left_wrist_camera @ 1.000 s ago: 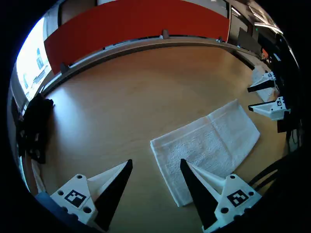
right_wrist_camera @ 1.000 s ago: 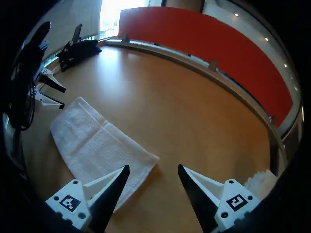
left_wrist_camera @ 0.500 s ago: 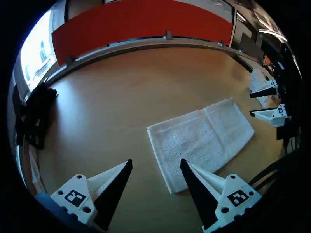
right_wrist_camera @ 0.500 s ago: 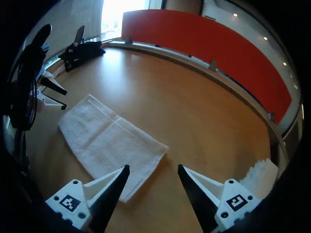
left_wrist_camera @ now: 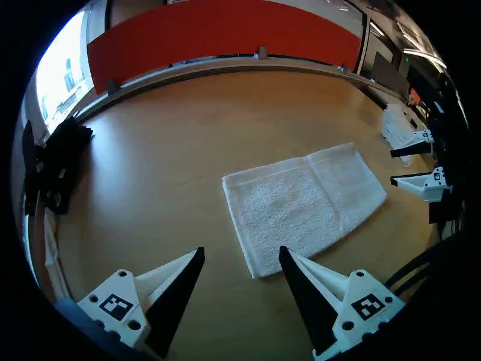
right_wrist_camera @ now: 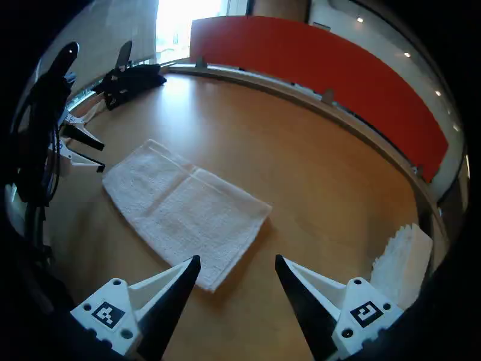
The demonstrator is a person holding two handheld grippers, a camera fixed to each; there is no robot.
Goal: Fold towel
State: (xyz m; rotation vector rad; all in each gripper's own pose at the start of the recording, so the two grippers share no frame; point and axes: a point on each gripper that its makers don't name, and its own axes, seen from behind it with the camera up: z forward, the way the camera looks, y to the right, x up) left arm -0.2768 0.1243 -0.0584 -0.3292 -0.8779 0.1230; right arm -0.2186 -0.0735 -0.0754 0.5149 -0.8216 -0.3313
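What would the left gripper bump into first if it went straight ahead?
Most likely the white towel lying flat on the wooden table: its near corner sits just ahead of the open left gripper. Depth is hard to judge, though.

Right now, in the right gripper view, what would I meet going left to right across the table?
left gripper → towel lying flat → stack of folded cloths at the right edge.
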